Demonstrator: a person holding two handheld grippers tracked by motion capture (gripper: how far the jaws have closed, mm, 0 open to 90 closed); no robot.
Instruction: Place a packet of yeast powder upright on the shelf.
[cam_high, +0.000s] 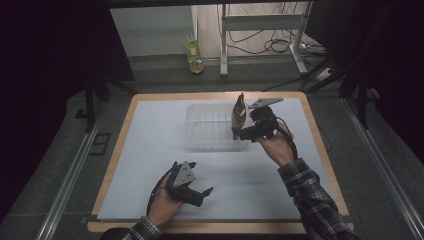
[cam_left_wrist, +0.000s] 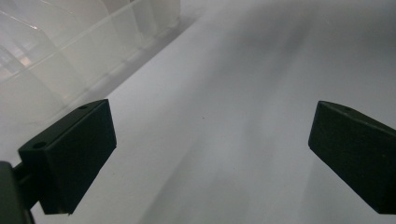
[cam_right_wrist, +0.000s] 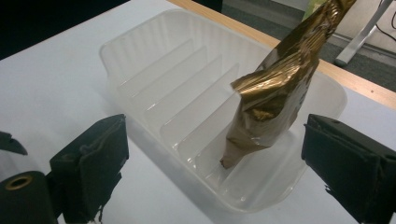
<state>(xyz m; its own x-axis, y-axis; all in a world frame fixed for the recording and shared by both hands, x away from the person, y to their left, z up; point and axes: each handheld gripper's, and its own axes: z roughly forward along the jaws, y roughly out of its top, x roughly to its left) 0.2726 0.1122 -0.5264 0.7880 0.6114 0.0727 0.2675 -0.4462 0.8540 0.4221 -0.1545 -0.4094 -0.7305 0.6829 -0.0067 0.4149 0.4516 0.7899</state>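
High view: the gold foil packet (cam_high: 239, 116) stands at the ribbed clear tray's (cam_high: 200, 131) right end, beside the right gripper (cam_high: 239, 133).

Left gripper view: left gripper (cam_left_wrist: 210, 149) spread wide, empty.

Right gripper view: jaws wide; the packet (cam_right_wrist: 275, 88) looks light, crinkly, best pinched mid-body.

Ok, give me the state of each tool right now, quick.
Left tool: open, holding nothing, above the white table cover.
Right tool: open, holding nothing; the gold wrapper stands in the clear divided tray.
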